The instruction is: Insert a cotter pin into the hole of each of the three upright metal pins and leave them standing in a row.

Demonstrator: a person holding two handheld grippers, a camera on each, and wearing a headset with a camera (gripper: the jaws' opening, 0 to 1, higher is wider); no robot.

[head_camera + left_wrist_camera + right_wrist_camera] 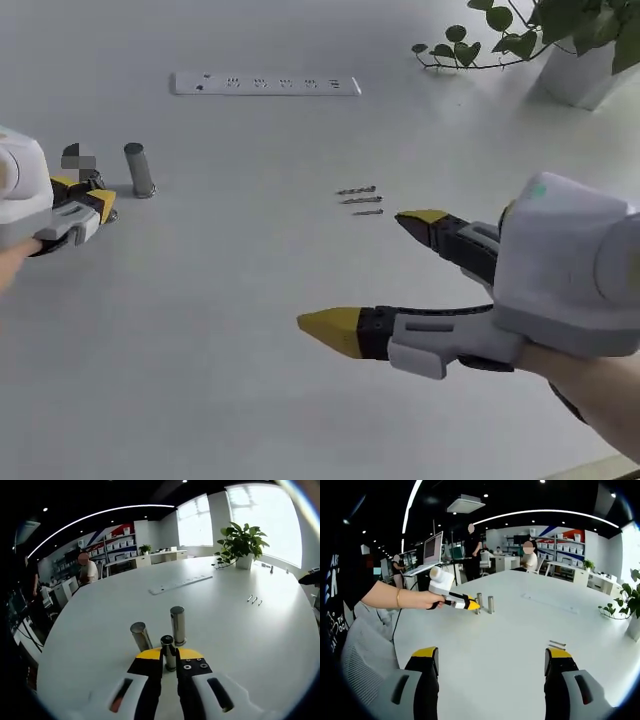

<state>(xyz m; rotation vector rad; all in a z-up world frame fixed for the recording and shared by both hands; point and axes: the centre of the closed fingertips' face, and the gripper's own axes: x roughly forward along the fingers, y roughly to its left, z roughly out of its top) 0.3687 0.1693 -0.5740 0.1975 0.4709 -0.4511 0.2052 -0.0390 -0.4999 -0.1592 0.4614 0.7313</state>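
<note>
Left gripper jaws narrow, clamped on upright metal pin at left of table, left gripper view resolving two other metal pins standing just beyond, head view partly masking these, right gripper jaws wide, three cotter pins lying side by side mid-table.

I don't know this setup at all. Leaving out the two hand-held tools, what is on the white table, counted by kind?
Upright silver metal cylinder pins: 3
Small thin silver cotter pins: 3
Long white power strip: 1
Green leafy plant in a white pot: 1
Total: 8
</note>
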